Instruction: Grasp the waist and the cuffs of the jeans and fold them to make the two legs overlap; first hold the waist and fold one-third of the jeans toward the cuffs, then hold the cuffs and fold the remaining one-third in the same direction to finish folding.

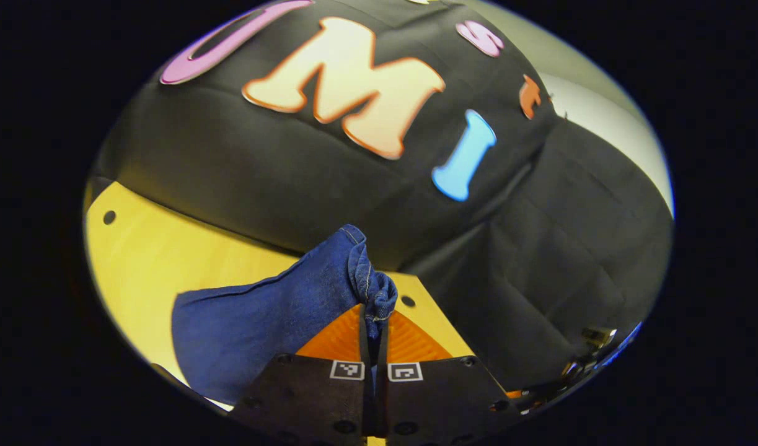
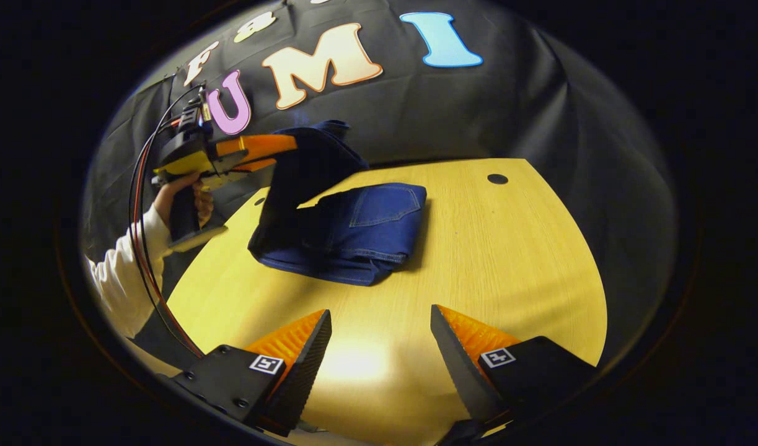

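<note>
Pinched between the closed fingers of the left gripper (image 1: 374, 334), the cuff end of the jeans (image 1: 261, 322) looks thick, soft and rather heavy, so I judge that it will sag, and a firm hold on the hemmed cuff edge is best. From the right gripper view, the jeans (image 2: 354, 229) lie folded at about 12 o'clock on the bench (image 2: 509, 260), with one end lifted toward 11 o'clock. Only this view shows the pocket side, while the right gripper (image 2: 382, 347) hangs apart and empty.

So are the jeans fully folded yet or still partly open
Partly folded: the jeans lie doubled on the table, while the left claw holds one end lifted.
</note>
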The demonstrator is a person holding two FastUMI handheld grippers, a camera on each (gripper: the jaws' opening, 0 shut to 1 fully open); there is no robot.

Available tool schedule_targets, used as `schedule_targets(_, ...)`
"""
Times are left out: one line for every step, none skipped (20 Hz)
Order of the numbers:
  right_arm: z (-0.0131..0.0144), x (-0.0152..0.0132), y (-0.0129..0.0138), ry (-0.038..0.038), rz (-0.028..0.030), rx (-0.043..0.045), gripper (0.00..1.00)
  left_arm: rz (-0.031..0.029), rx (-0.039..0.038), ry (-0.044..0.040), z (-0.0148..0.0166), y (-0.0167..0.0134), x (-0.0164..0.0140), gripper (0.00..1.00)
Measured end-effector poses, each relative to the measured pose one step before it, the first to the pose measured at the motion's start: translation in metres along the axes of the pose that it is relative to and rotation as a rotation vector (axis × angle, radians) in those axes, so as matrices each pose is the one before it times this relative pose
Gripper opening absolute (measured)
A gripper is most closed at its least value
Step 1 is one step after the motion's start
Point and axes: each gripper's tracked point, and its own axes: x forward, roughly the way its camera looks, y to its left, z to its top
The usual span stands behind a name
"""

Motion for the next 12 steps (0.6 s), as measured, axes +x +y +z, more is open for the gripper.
schedule_targets(-0.00102,0.00040,-0.00409,0.00260,0.00260,-0.00167,0.95,0.00507,0.03891,0.05686,-0.03765,-0.00520,0.00875,0.00)
schedule_targets(-0.00097,0.00005,-0.00327,0.00134,0.00136,-0.00155,0.99,0.02557,0.03221,0.06558,-0.03682,0.00244,0.00505,0.00)
schedule_targets(-0.00170,0.00039,-0.00170,0.00153,0.00558,-0.00044,0.95,0.04779,0.03172,0.04863,-0.02860,0.00670,0.00337,0.00)
schedule_targets(-0.00085,0.00021,-0.00052,0.00063,0.00514,-0.00191,0.99,0.05797,0.03808,0.04479,-0.02235,0.00698,0.01047,0.00)
schedule_targets(-0.00102,-0.00034,0.00012,0.00011,0.00702,-0.00445,0.99,0.05144,0.04166,0.02844,-0.01540,0.00556,0.00576,0.00)
schedule_targets(-0.00103,-0.00097,0.00262,-0.00174,0.00711,-0.00744,0.99,0.02498,0.03745,0.01088,-0.00599,0.00150,-0.00109,0.05)
schedule_targets(-0.00227,-0.00051,0.00233,-0.00161,0.00600,-0.00830,0.99,0.00134,0.01919,0.00307,0.00408,-0.00640,-0.00229,0.04)
schedule_targets(-0.00226,-0.00017,0.00408,0.00015,0.00810,-0.00804,0.99,-0.02889,0.00000,-0.00154,-0.00070,-0.01106,0.00080,0.13)
schedule_targets(-0.00125,-0.00084,0.00571,-0.00114,0.00715,-0.00561,0.99,-0.02981,-0.01356,-0.01500,0.00439,-0.01225,-0.00550,0.34)
schedule_targets(0.00016,0.00039,0.00705,-0.00003,0.00927,-0.00196,0.99,-0.00407,-0.01661,-0.02761,0.00810,-0.00535,-0.01257,0.55)
schedule_targets(0.00005,-0.00053,0.00916,-0.00299,0.01040,-0.00084,0.99,0.01548,-0.01412,-0.03254,0.00632,-0.00145,-0.01510,0.75)
schedule_targets(0.00252,-0.00012,0.00919,-0.01037,0.00821,-0.00151,0.99,0.02701,-0.01314,-0.03029,0.00562,0.00168,-0.02193,0.89)
